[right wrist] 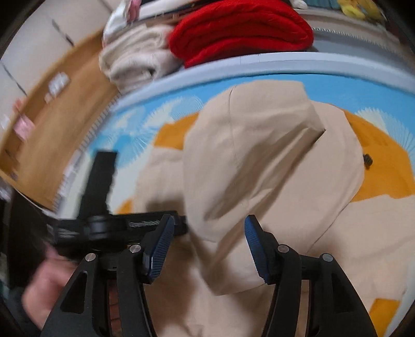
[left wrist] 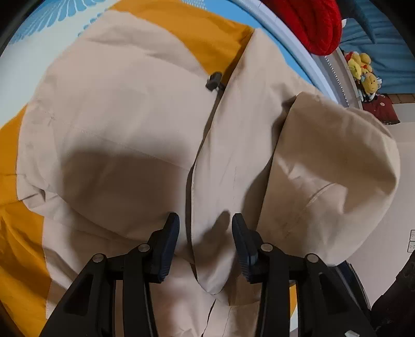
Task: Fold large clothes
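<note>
A large beige jacket (left wrist: 116,124) with orange panels (left wrist: 197,28) lies spread on a blue patterned surface (left wrist: 52,23). Its front opening with a dark zipper pull (left wrist: 214,81) runs down the middle. My left gripper (left wrist: 205,223) is open just above the jacket's front edge, holding nothing. A folded beige part (left wrist: 334,168) lies at the right. In the right wrist view the jacket (right wrist: 259,160) fills the centre, with a beige flap draped over it. My right gripper (right wrist: 208,225) is open, with that flap between its fingers. The left gripper's body (right wrist: 103,223) shows at the left, blurred.
Folded red cloth (right wrist: 238,28) and a cream cloth (right wrist: 135,59) lie beyond the pale rim (right wrist: 285,61) of the surface. Yellow plush toys (left wrist: 363,70) sit at the far right. A brown wooden floor (right wrist: 59,103) shows at the left. A hand (right wrist: 49,282) holds the left gripper.
</note>
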Demonstrator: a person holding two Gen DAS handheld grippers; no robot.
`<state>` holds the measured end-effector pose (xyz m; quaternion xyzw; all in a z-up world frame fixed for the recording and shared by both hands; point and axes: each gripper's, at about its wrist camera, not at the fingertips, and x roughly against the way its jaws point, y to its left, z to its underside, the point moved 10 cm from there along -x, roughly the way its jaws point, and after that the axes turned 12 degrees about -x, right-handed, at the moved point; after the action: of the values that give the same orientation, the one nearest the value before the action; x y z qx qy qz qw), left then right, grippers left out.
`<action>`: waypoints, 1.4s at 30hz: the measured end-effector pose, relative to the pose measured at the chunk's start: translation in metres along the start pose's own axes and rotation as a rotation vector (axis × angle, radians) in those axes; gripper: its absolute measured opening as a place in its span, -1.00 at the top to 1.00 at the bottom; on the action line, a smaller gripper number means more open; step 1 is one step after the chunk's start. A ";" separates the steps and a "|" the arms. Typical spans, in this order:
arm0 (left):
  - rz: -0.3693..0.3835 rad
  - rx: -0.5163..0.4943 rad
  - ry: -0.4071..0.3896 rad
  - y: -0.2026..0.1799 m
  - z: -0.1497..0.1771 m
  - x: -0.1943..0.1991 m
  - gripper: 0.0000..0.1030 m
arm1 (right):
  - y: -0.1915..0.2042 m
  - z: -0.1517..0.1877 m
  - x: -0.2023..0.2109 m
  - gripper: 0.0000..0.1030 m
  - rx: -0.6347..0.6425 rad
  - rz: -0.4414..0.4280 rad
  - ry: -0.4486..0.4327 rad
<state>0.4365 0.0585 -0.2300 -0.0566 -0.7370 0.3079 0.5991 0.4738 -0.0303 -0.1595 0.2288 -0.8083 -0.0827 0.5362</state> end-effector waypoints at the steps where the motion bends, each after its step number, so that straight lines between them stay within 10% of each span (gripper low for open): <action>1: 0.008 0.003 0.004 -0.001 0.001 -0.001 0.66 | -0.001 0.001 -0.006 -0.12 0.010 0.034 0.000; 4: 0.060 0.016 -0.005 -0.003 -0.001 0.005 0.95 | -0.001 0.001 -0.014 0.16 0.020 0.057 -0.014; 5: 0.077 0.016 -0.027 -0.004 -0.005 0.010 0.99 | 0.003 -0.001 -0.014 0.74 0.027 0.039 -0.021; 6: 0.097 0.009 -0.067 -0.006 -0.013 0.021 0.99 | 0.003 -0.003 -0.012 0.92 0.026 0.027 -0.031; 11: 0.198 -0.182 -0.473 -0.048 -0.063 0.139 1.00 | 0.000 -0.059 0.091 0.96 -0.206 -0.310 -0.397; 13: 0.236 -0.249 -0.514 -0.062 -0.063 0.154 1.00 | -0.026 -0.065 0.128 0.96 -0.330 -0.375 -0.541; 16: 0.157 -0.268 -0.372 -0.054 -0.046 0.115 1.00 | -0.079 -0.047 0.112 0.96 -0.544 -0.306 -0.500; 18: 0.008 -0.244 -0.127 -0.026 -0.021 0.057 1.00 | -0.111 -0.018 0.069 0.96 -0.616 -0.140 -0.344; 21: -0.059 -0.129 0.030 0.004 -0.001 0.011 1.00 | -0.151 0.040 0.013 0.91 -0.760 0.014 -0.086; 26: -0.106 -0.179 -0.064 -0.013 -0.021 0.038 0.82 | -0.156 0.052 0.006 0.76 -0.767 0.044 -0.009; 31: -0.144 -0.322 -0.206 -0.041 -0.033 0.054 0.52 | -0.141 0.013 0.034 -0.14 -0.624 0.043 -0.092; 40: -0.024 -0.467 -0.014 -0.093 0.013 -0.012 0.52 | -0.187 -0.025 0.035 -0.08 -0.651 0.052 -0.098; 42: -0.115 -0.479 0.085 -0.075 0.024 -0.032 0.52 | -0.190 -0.024 0.031 0.68 -0.684 -0.001 -0.106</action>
<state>0.4450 -0.0257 -0.2200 -0.1677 -0.7651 0.0872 0.6155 0.5392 -0.2094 -0.1953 0.0314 -0.7603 -0.3608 0.5393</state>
